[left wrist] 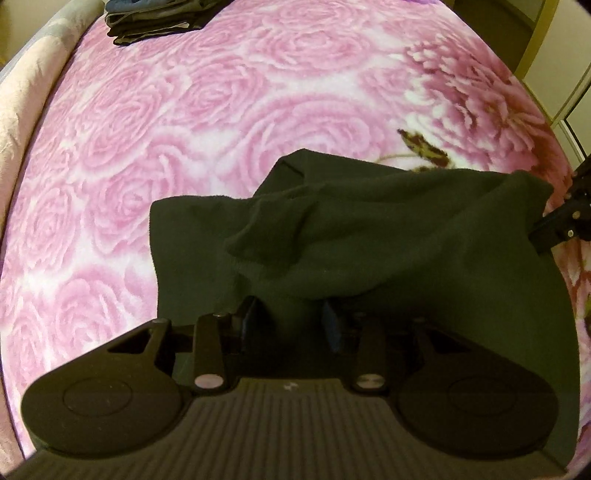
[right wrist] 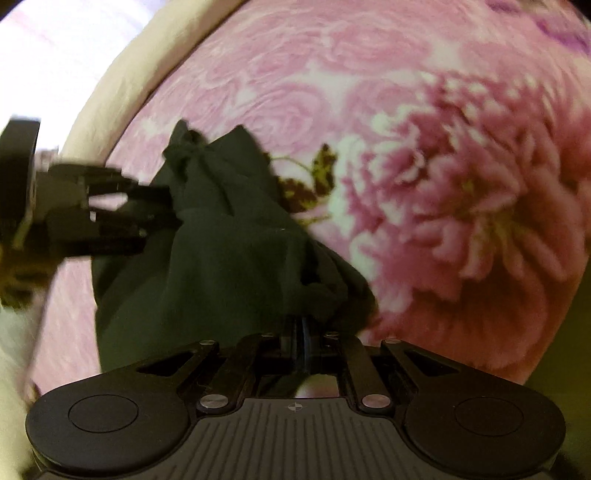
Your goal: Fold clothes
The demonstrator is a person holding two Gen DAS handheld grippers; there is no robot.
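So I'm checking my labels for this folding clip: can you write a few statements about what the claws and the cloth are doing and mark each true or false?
1. The left claw has the dark green garment between its fingers. True.
2. The right claw is open and away from the cloth. False: it is shut on the garment's bunched edge.
3. The garment lies flat and neatly folded. False: it is rumpled and lifted between both claws.
4. A stack of folded clothes sits at the far edge of the pink floral blanket. True.
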